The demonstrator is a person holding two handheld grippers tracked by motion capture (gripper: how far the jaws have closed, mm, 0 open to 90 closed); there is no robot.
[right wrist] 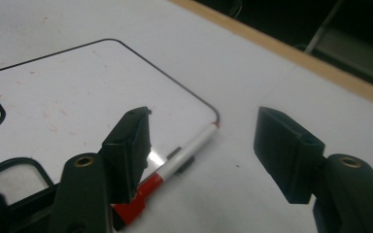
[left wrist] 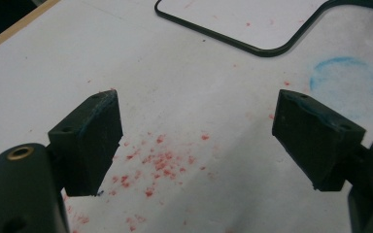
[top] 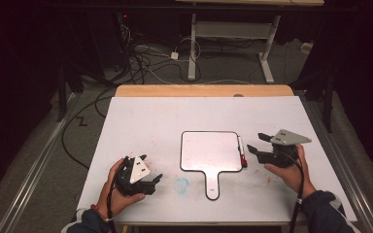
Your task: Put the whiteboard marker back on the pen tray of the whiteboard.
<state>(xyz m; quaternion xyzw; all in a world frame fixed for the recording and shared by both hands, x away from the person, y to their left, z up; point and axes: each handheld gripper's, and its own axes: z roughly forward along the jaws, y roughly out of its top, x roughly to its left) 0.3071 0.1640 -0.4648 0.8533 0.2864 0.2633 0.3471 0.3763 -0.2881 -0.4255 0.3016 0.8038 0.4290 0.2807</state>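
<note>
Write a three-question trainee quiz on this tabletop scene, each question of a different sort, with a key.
1. True or false: the marker lies along the right edge of the paddle-shaped whiteboard.
2. Which gripper is nearer the marker? A) left gripper B) right gripper
3. Fill in: the smudged ring on the table left of the whiteboard's handle is ____ in colour.

Key: 1 true; 2 B; 3 blue.
</note>
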